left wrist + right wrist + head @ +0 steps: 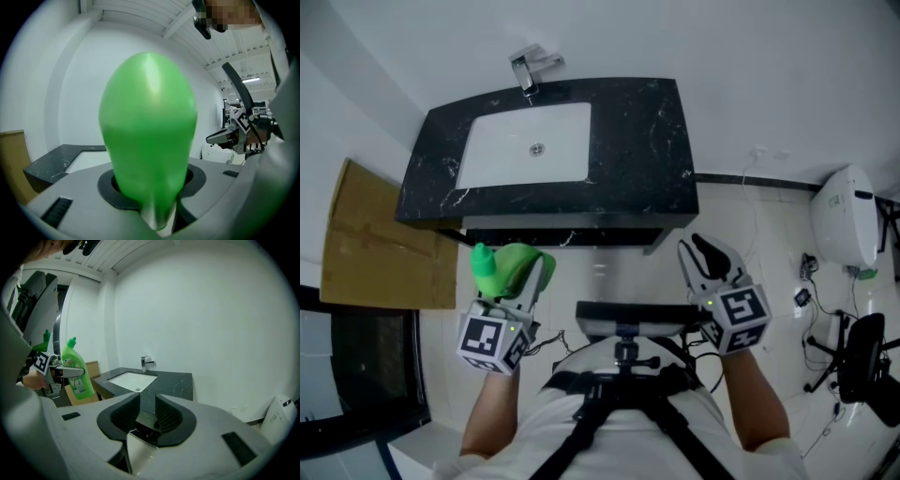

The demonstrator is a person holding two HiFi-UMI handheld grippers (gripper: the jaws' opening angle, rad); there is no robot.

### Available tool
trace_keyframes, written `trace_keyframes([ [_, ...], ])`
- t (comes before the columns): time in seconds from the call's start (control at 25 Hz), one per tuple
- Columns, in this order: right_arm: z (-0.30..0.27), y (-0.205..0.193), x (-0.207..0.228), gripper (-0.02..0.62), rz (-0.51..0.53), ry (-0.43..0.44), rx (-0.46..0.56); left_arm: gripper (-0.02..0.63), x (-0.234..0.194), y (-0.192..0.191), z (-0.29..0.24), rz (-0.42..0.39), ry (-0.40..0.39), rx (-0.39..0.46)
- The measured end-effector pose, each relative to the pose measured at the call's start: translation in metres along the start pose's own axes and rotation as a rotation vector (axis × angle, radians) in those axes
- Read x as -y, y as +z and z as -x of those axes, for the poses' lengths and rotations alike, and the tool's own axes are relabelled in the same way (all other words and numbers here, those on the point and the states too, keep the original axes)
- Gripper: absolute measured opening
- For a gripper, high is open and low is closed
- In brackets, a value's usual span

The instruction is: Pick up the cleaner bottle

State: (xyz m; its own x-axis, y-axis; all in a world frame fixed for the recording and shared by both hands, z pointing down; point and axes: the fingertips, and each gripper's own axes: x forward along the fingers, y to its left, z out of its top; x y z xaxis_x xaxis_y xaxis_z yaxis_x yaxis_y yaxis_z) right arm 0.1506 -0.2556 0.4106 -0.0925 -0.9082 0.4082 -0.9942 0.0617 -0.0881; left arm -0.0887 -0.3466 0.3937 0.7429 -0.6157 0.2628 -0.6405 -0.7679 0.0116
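Note:
The green cleaner bottle is lifted off any surface in front of the counter, and my left gripper is shut on it. In the left gripper view the bottle fills the middle and stands between the jaws, hiding most of what lies behind. In the right gripper view the bottle shows upright at the left, clamped at its middle by the left gripper. My right gripper hangs at the right, before the counter's corner. It is open, with a narrow gap and nothing between the pads.
A black marble counter with a white sink and a chrome tap stands against the wall ahead. Flat cardboard leans at the left. A white toilet and black equipment with cables are at the right.

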Motion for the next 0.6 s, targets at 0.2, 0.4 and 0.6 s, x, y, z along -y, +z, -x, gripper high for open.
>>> trace_keyframes([
  [0.2, 0.0033, -0.0042, 0.0011, 0.079, -0.01, -0.003, -0.001, 0.17, 0.0, -0.0042, 0.0037, 0.005, 0.0, -0.001],
  [0.4, 0.0043, -0.0022, -0.0026, 0.039, -0.025, 0.004, 0.016, 0.17, 0.0001, -0.0051, 0.0062, 0.002, 0.003, -0.019],
  [0.6, 0.0057, -0.0006, -0.0064, 0.002, -0.027, 0.017, 0.014, 0.169, 0.0018, -0.0075, 0.0075, 0.007, -0.005, -0.006],
])
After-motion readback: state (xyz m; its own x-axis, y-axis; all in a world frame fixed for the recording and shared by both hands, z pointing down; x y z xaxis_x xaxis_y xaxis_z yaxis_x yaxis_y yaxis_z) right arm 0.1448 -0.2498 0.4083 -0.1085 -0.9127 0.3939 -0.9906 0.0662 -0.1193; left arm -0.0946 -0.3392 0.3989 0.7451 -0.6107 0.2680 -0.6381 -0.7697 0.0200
